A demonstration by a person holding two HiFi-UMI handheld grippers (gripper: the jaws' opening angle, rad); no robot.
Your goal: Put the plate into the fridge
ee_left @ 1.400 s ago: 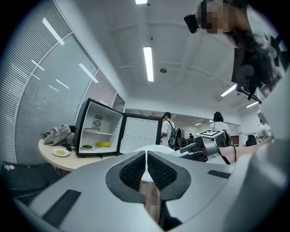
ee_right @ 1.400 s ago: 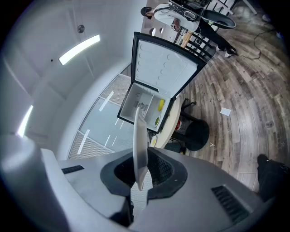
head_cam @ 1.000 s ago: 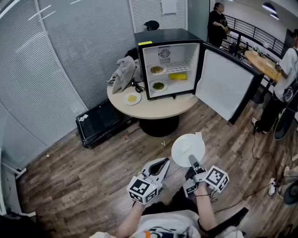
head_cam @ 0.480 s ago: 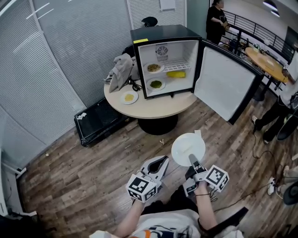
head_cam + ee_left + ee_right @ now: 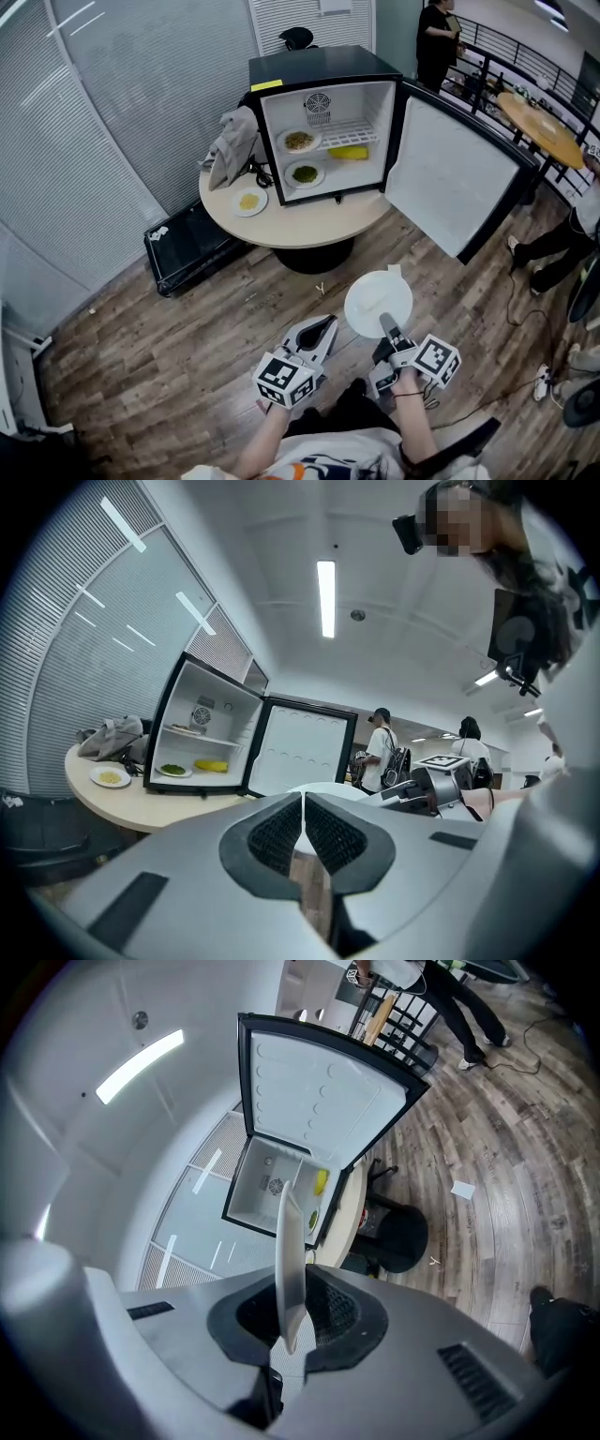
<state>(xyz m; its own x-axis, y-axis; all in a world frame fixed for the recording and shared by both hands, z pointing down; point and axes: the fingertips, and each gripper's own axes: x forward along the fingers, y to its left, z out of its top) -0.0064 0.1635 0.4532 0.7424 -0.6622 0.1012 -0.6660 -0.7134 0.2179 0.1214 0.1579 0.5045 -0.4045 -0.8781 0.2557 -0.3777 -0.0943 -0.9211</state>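
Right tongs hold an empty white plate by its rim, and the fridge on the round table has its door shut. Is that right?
Not quite: the fridge door stands wide open, as the head view shows. The rest holds: the right tongs grip the empty white plate by its rim, and the fridge sits on the round table.

plate (image 5: 375, 298) edge hidden by fingers (image 5: 387, 329), person (image 5: 555, 249) cropped
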